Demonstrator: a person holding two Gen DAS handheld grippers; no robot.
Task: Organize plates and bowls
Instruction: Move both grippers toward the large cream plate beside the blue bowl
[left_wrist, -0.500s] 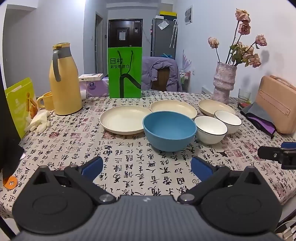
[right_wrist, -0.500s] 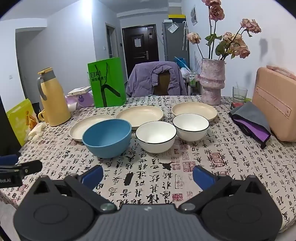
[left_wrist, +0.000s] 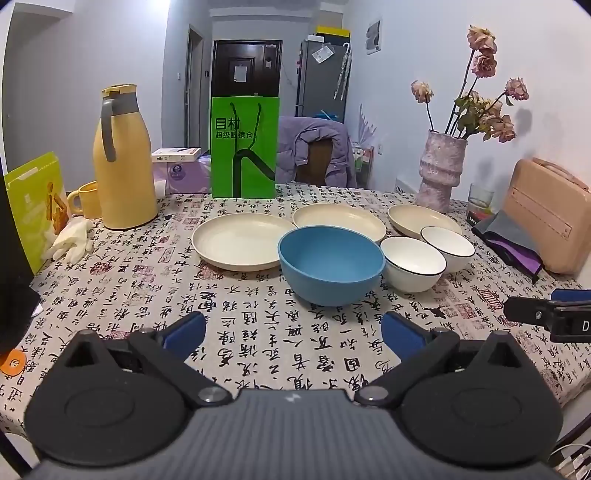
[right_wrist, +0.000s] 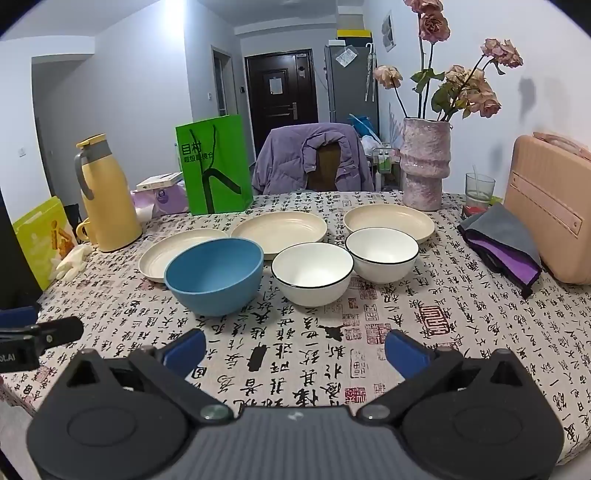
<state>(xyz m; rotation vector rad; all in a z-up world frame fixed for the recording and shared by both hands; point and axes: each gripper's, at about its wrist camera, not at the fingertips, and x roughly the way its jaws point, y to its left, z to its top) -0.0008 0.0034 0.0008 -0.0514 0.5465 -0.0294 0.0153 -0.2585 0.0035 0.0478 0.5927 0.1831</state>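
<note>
Both idle: left gripper (left_wrist: 293, 328) and right gripper (right_wrist: 295, 347) spread wide, empty, low centre. Blue bowl (left_wrist: 330, 264), white bowls (right_wrist: 312, 271), cream plates (left_wrist: 236, 243) sit mid-frame, unstacked, likely start layout.

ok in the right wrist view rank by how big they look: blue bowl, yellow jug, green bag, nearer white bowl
1. green bag
2. yellow jug
3. blue bowl
4. nearer white bowl

The bag and jug stand farther back, so their lead is safe. The two bowls sit about equally near; blue looks bigger.
</note>
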